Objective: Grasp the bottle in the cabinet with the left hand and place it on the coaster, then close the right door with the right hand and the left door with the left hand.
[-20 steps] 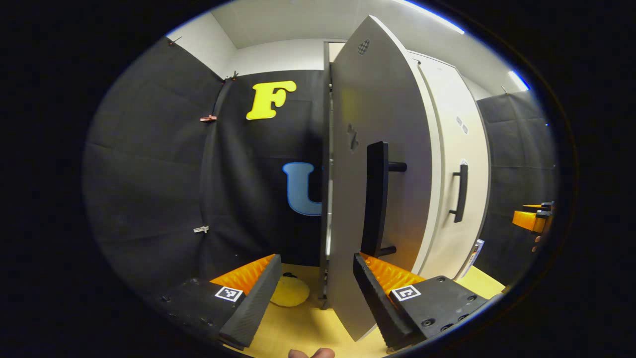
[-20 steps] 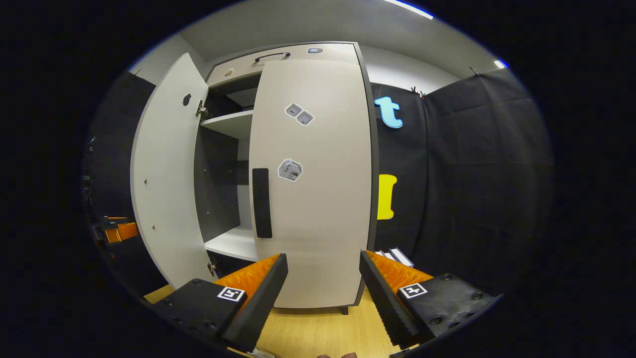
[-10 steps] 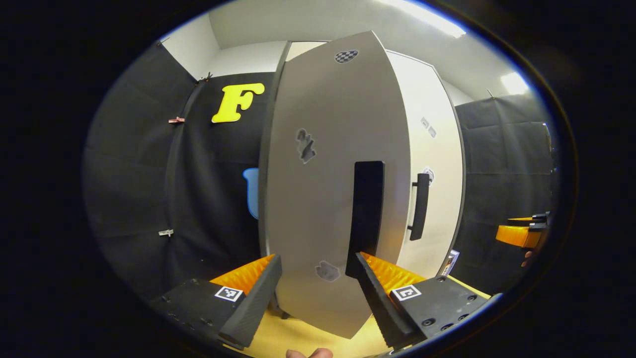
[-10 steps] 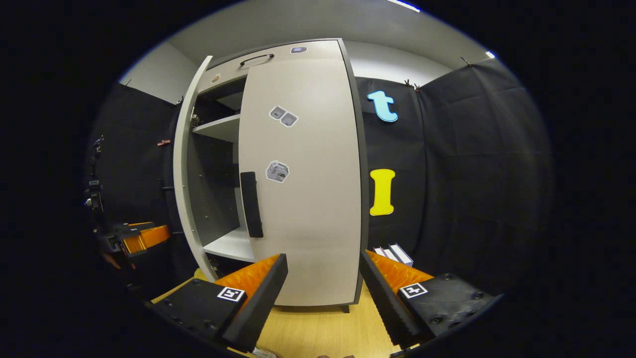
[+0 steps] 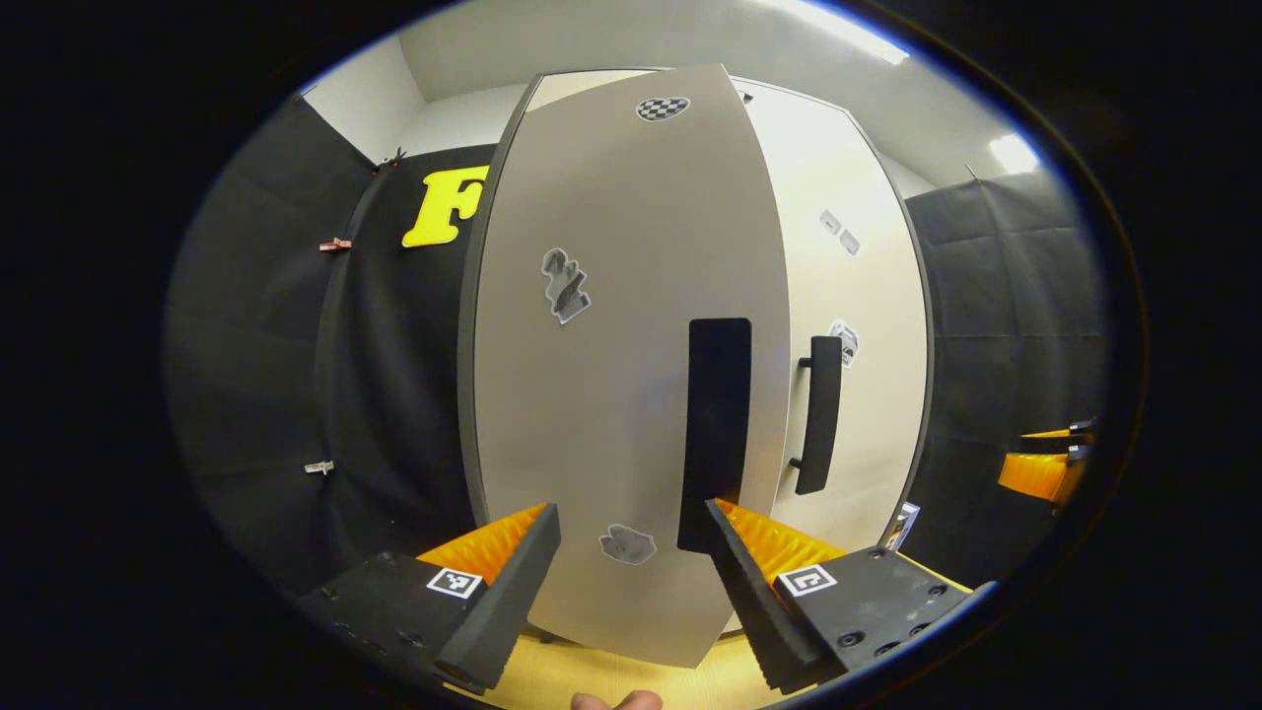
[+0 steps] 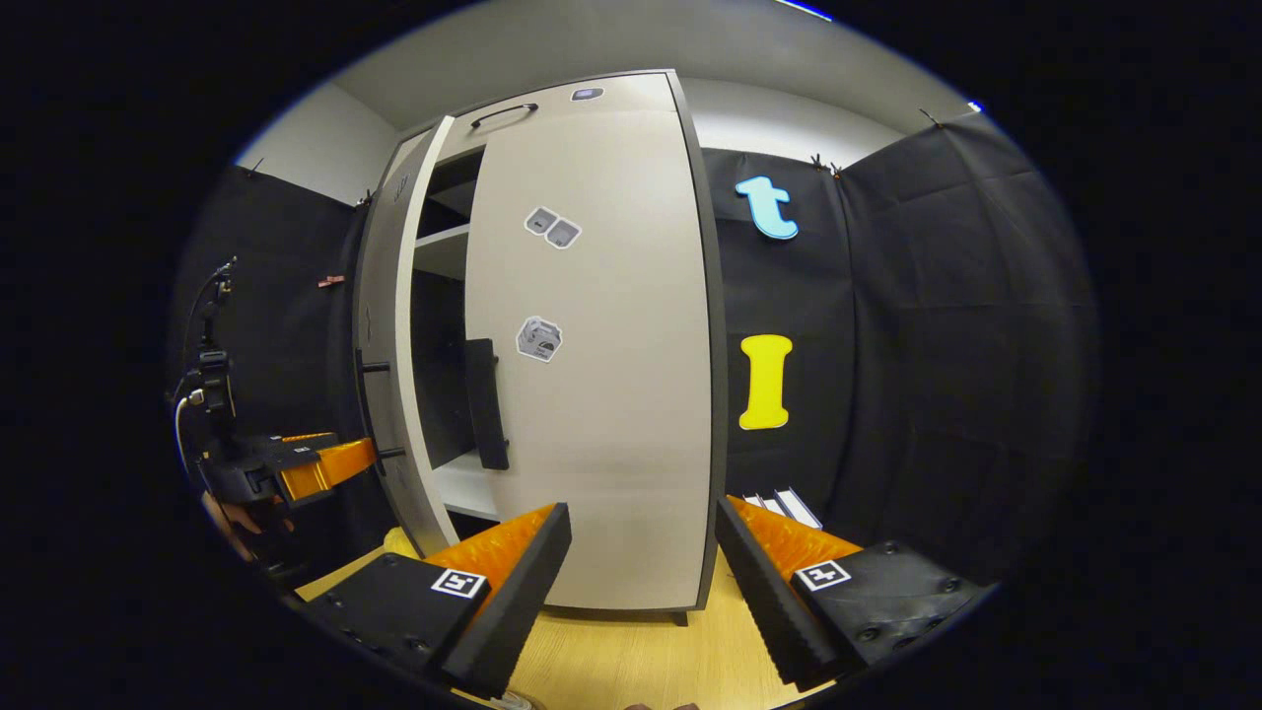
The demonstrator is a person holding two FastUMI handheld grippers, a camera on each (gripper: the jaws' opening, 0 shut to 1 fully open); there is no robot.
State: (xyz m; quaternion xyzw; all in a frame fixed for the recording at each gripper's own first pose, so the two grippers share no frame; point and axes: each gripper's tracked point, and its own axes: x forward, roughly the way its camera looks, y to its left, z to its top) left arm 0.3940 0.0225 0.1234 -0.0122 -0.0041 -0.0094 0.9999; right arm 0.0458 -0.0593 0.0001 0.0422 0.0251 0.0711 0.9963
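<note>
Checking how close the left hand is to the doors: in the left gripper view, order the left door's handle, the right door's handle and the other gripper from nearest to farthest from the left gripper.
From the left gripper:
1. Left door's handle, just ahead by its right finger.
2. Right door's handle, farther right.
3. Other gripper, at the far right edge.

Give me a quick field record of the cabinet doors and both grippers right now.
right door: pale grey cabinet right door, closed flush
left door: pale grey left door, ajar, a dark gap beside the right door
left door handle: black bar handle, just ahead of the left gripper
left gripper: left gripper, open, at the door's face, grasping nothing
right gripper: right gripper, open, empty, back from the cabinet
</note>
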